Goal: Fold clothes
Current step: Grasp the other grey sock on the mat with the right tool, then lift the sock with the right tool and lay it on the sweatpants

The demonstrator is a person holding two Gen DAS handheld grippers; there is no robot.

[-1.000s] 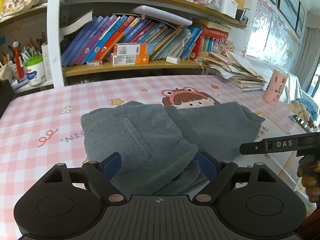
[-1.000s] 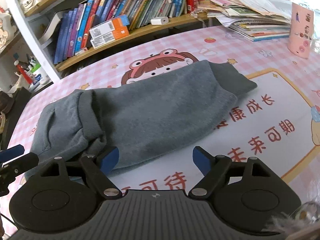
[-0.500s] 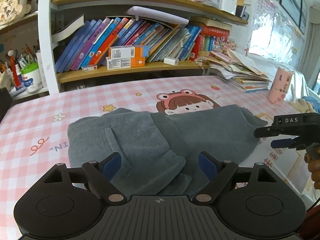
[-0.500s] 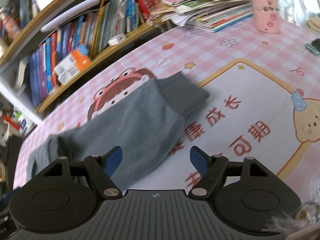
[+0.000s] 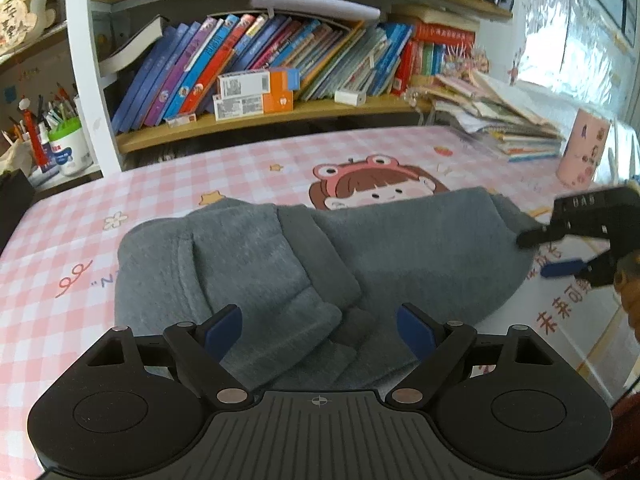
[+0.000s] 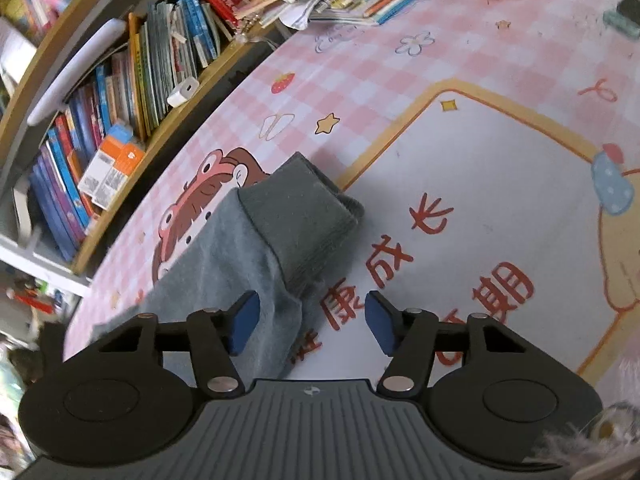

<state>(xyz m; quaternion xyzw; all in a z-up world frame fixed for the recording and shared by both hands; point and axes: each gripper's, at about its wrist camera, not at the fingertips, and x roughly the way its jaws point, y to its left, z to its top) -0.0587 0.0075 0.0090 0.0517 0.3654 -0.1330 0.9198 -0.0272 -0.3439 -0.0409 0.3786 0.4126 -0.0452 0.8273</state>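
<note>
Right wrist: tongs (image 6: 312,322) beside cuff (image 6: 298,216)

Child's study: bookshelf (image 5: 280,68), cartoon tablecloth (image 5: 360,168)

The folded garment (image 5: 304,264) lies in the middle of the surface (image 5: 60,264). The left tool (image 5: 320,328) is just in front of it, at its near edge, with its fingers spread over the cloth. The right tool (image 5: 560,252) is at the garment's right end, beside the cuff (image 6: 298,216). Behind the surface stands a bookshelf (image 5: 256,120) with books (image 5: 224,64) in a row and small boxes (image 5: 256,96) in front of them. A pile of papers (image 5: 496,120) lies at the back right, and a cup (image 5: 584,152) stands to its right. A pen pot (image 5: 70,152) sits at the far left.
</note>
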